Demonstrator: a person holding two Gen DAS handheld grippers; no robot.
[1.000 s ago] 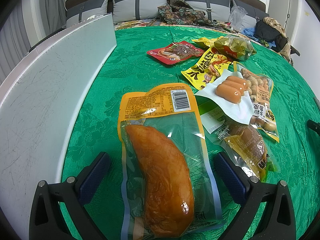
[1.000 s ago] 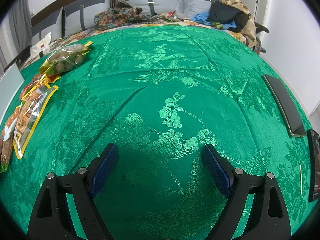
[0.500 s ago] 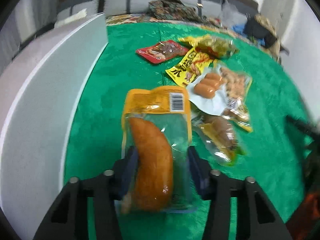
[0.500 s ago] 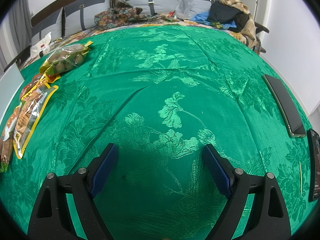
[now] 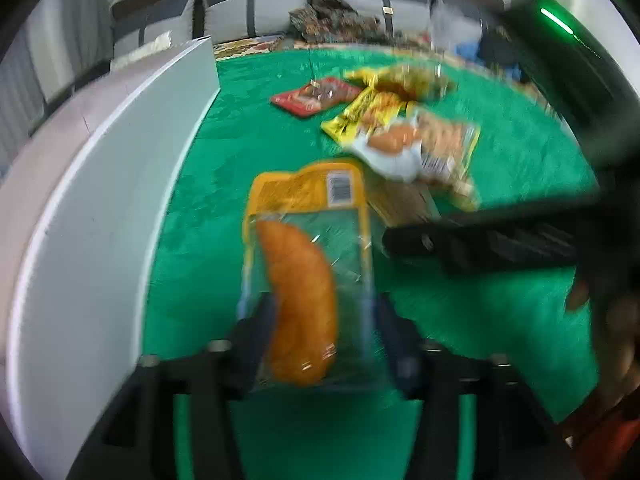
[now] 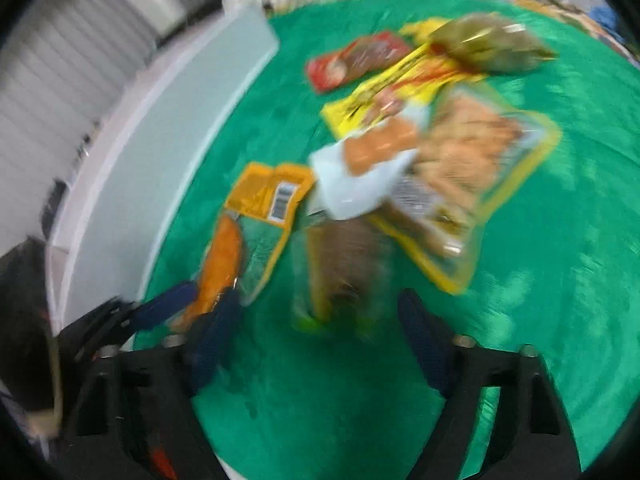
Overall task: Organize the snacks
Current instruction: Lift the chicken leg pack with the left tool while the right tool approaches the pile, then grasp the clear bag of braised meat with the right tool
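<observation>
Left gripper (image 5: 322, 320) pinches the chicken pouch (image 5: 306, 264), long axis pointing away; right gripper (image 6: 320, 320) spread.

On my left a long white panel (image 5: 100, 184) borders the green patterned bedspread (image 5: 256, 128), with grey cushions (image 5: 264, 12) and crumpled dark floral cloth (image 5: 332, 20) beyond

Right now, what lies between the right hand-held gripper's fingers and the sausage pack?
A clear pouch of brown snack lies just ahead of the open right hand-held gripper, overlapped by the white sausage pack; right wrist view, blurred.
</observation>
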